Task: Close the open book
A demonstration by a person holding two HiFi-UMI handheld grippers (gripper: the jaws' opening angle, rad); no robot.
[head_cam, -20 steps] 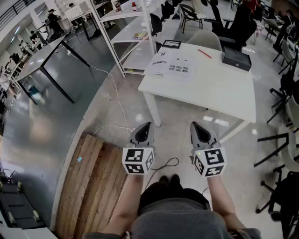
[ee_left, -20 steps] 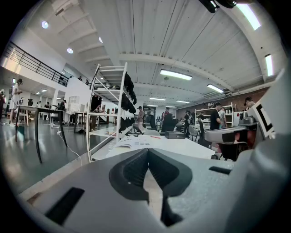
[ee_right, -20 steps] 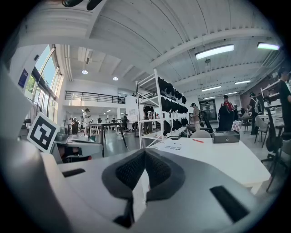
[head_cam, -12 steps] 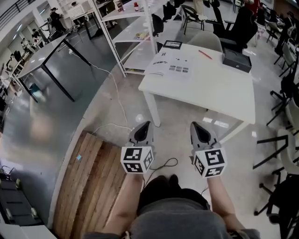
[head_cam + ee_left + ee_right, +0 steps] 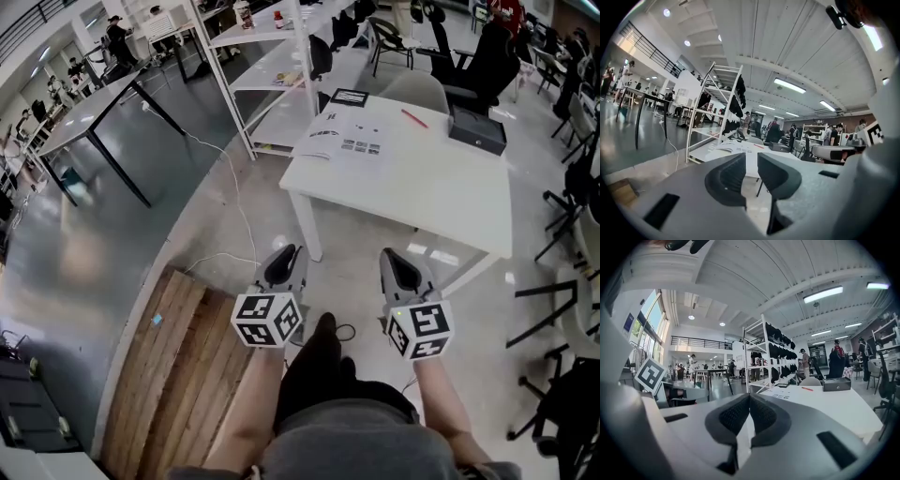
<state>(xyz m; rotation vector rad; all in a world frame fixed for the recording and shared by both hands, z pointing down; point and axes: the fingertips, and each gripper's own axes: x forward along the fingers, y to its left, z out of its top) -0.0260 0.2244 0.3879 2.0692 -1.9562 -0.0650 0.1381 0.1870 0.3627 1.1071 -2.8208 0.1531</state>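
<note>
The open book (image 5: 342, 136) lies flat on the far left part of a white table (image 5: 431, 187), pages up. Both grippers hang in front of me over the floor, well short of the table, pointing toward it. My left gripper (image 5: 284, 258) has a narrow gap between its pads and nothing in it; in the left gripper view (image 5: 751, 161) the book (image 5: 736, 147) shows far beyond the jaws. My right gripper (image 5: 398, 261) is shut, empty, its pads meeting at the tips (image 5: 749, 401), with the book (image 5: 785, 392) on the table ahead.
A red pen (image 5: 414, 118) and a black box (image 5: 477, 129) lie at the table's far side. A white shelf rack (image 5: 262, 66) stands left of the table. A wooden platform (image 5: 183, 375) is at my lower left, a cable (image 5: 225, 253) crosses the floor, and chairs (image 5: 572, 234) stand on the right.
I have stepped toward the table; one foot has swung forward between the grippers. The left gripper has drifted slightly left. Neither gripper's jaws have visibly changed.
</note>
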